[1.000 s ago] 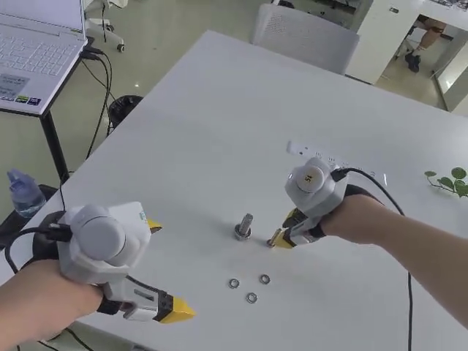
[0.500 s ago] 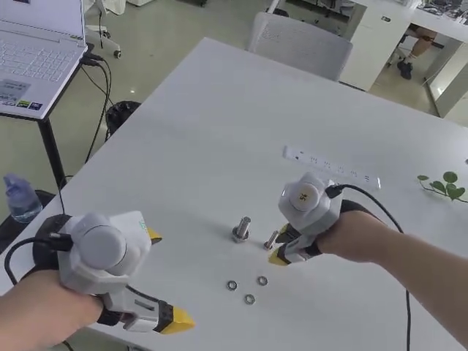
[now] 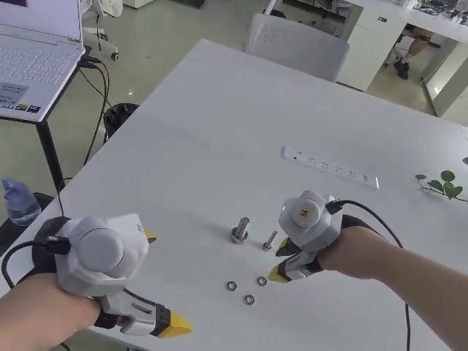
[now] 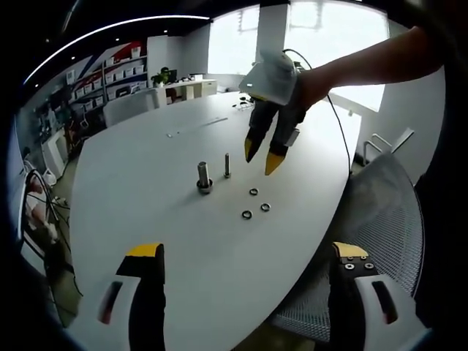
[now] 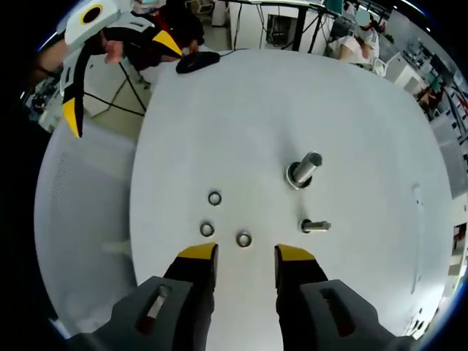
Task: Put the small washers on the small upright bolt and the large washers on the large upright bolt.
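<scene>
Step in hand, as I judge it: first washer pick-up with the right gripper [image 5: 246, 254]. Three washers [image 5: 214, 197] lie flat and loose on the white table [image 3: 219, 131], near one another but apart, on the near side of the two bolts. The nearest washer [image 5: 243, 238] sits just ahead of the gap between the right jaws in the right gripper view. Large bolt [image 3: 241, 229] and small bolt [image 3: 270, 240] both stand upright, side by side, close but apart. The large one has a wider collar at its foot; I cannot tell whether that is its own head or a washer already on. The three loose washers look alike in size, and small, so the small bolt is my guess for them, not a certainty. To do the pick well: come down straight with one jaw on each side of the ring and the tips right at the table surface, then close slowly so the thin ring does not skate or flip away. Keep clear of the other two washers and of the small bolt, which looks easy to tip. Fingers: the right jaws are parted by a moderate gap with nothing between them, and as far as I can see the tips do not touch the washer. The left gripper [image 4: 246, 252] is spread wide and empty, low at the near edge of the table, well apart from the work.
</scene>
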